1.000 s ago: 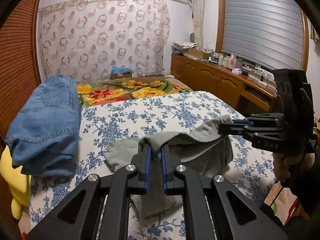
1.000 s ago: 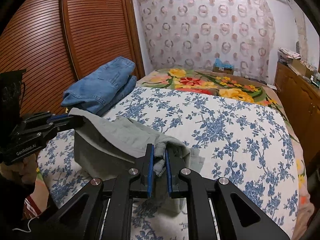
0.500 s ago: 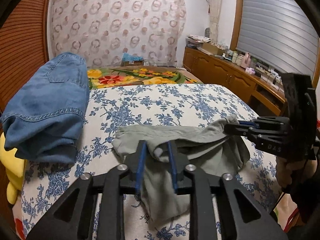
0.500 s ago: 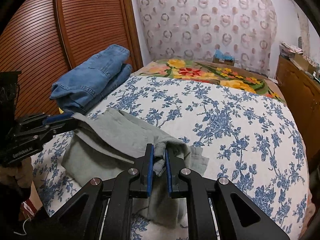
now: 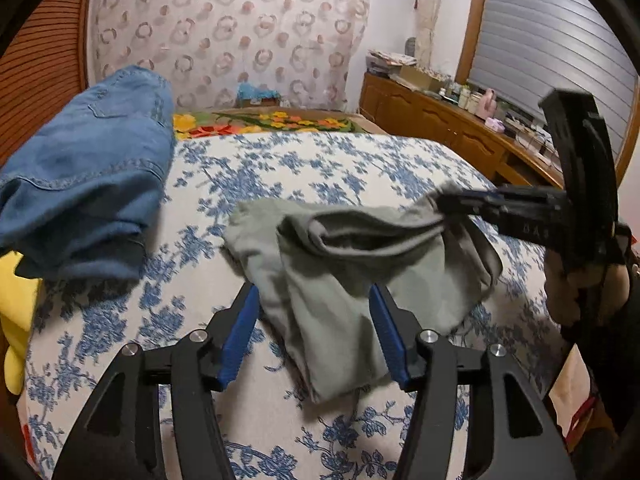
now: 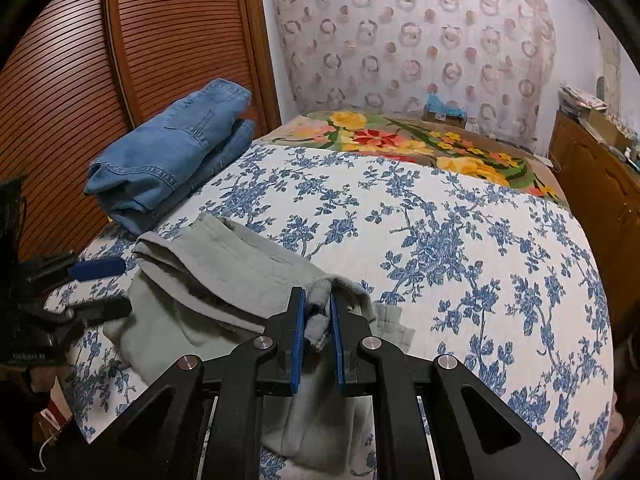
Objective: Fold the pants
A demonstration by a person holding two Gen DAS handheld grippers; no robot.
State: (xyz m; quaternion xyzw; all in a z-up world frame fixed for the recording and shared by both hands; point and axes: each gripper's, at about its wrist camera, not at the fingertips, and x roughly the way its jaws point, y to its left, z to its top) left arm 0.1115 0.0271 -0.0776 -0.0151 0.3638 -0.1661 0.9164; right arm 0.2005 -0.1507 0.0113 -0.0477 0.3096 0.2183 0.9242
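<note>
Grey pants lie bunched on the blue-flowered bed cover. My left gripper hovers low over their near fold. Its jaws are opening, with cloth lying loose between the blue pads and not pressed by them. My right gripper is shut on a bunched edge of the grey pants and holds that corner slightly off the bed. The left wrist view shows the right gripper at the right, pinching the cloth. The left gripper appears at the left edge of the right wrist view.
Folded blue jeans rest at the bed's left side beside a louvred wooden door. A yellow plush toy sits under the jeans. A bright flowered blanket covers the far end. Wooden cabinets run along the right.
The left jaws have spread and let go of the grey cloth, which has dropped onto the bed. Both grippers have come lower. The right gripper has stayed shut on its corner.
</note>
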